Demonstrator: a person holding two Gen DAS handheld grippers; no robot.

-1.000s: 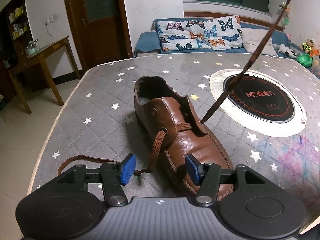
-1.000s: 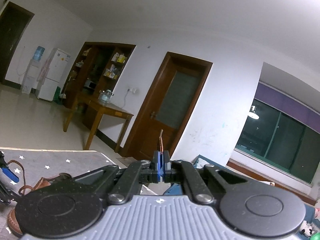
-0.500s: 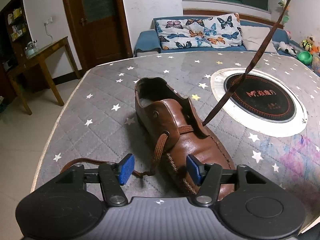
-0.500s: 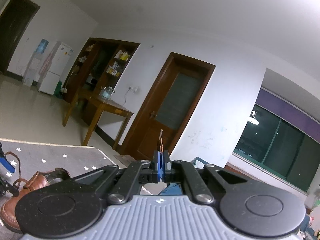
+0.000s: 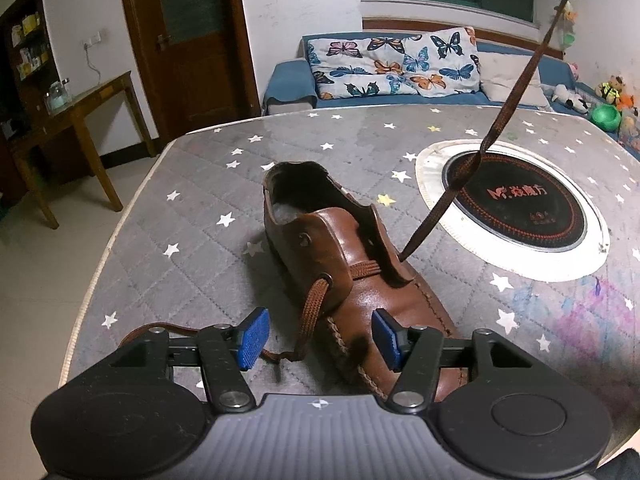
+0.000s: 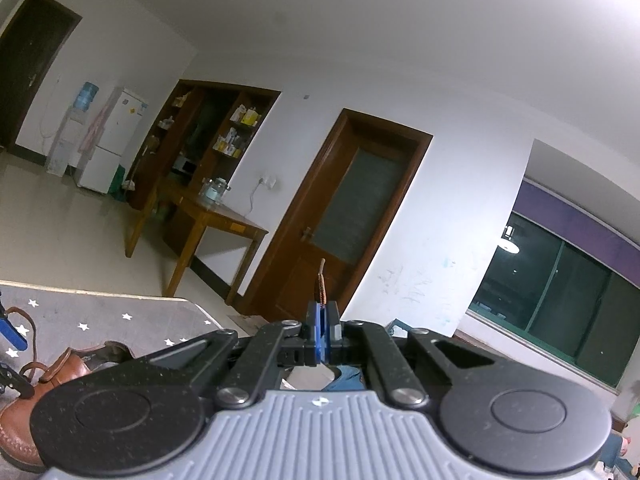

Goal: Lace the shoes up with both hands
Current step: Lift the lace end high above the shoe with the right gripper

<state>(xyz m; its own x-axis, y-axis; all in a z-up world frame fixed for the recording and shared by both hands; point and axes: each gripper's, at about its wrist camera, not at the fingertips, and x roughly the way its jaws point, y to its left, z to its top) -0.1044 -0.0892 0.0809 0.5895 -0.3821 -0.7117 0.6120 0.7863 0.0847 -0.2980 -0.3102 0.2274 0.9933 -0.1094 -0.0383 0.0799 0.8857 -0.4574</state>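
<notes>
A brown leather slip-on-style shoe (image 5: 352,276) lies on a grey quilted table cover with white stars (image 5: 192,240), toe toward the left wrist camera. A brown woven shoelace (image 5: 516,92) crosses the lowest eyelets; one end rises taut to the upper right, the other droops onto the cover. The left gripper (image 5: 318,338) hovers at the toe, blue pads apart, empty. The right gripper (image 6: 322,330) is raised, pads pressed together on the lace tip. A round black induction hob (image 5: 520,208) beyond carries red lettering, unreadable.
</notes>
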